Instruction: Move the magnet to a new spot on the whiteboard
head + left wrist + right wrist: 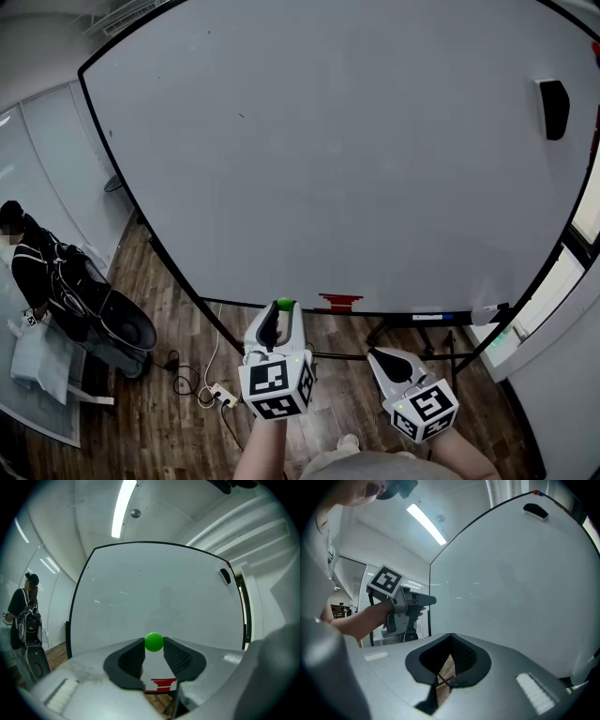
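Note:
A small green ball-shaped magnet (153, 641) sits pinched between the tips of my left gripper (153, 645), clear of the board. In the head view the magnet (284, 304) and left gripper (281, 317) hang just below the bottom edge of the large whiteboard (337, 159). My right gripper (387, 358) is lower and to the right, its jaws closed together with nothing between them (451, 641). In the right gripper view the left gripper (401, 604) is off to the left, held by a hand.
A black eraser (554, 109) clings to the board's upper right. A red object (339, 302) lies on the board's tray. A person (28, 262) with a stroller stands at the left. Cables and a power strip (223, 396) lie on the wood floor.

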A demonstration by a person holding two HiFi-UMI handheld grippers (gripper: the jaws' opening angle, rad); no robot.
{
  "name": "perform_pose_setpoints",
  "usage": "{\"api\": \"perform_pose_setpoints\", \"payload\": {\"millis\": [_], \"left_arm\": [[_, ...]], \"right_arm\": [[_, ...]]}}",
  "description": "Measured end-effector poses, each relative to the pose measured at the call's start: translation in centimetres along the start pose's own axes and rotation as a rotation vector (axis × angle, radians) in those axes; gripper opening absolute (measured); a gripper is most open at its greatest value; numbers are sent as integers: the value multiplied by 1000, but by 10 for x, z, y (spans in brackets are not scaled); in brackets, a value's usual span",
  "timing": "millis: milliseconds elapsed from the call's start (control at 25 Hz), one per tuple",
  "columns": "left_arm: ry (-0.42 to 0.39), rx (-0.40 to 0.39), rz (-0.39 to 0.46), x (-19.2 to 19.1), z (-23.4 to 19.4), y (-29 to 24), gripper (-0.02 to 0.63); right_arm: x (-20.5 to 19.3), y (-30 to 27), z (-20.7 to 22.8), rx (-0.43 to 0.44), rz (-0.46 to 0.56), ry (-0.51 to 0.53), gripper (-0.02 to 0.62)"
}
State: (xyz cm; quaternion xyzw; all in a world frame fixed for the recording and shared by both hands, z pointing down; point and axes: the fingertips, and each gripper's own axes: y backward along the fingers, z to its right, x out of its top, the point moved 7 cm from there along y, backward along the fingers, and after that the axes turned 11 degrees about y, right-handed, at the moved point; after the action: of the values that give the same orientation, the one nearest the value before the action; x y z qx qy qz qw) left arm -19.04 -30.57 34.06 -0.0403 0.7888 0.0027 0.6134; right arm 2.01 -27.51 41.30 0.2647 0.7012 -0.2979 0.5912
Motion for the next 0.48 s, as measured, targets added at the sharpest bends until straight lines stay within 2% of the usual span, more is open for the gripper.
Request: {"api": "perform_pose_setpoints", "payload": {"millis": [480], "left_arm": [[-11,-37,33,45,-55,-53,135]], "right_arm": [[11,-64,2,-8,21,17,2]]}}
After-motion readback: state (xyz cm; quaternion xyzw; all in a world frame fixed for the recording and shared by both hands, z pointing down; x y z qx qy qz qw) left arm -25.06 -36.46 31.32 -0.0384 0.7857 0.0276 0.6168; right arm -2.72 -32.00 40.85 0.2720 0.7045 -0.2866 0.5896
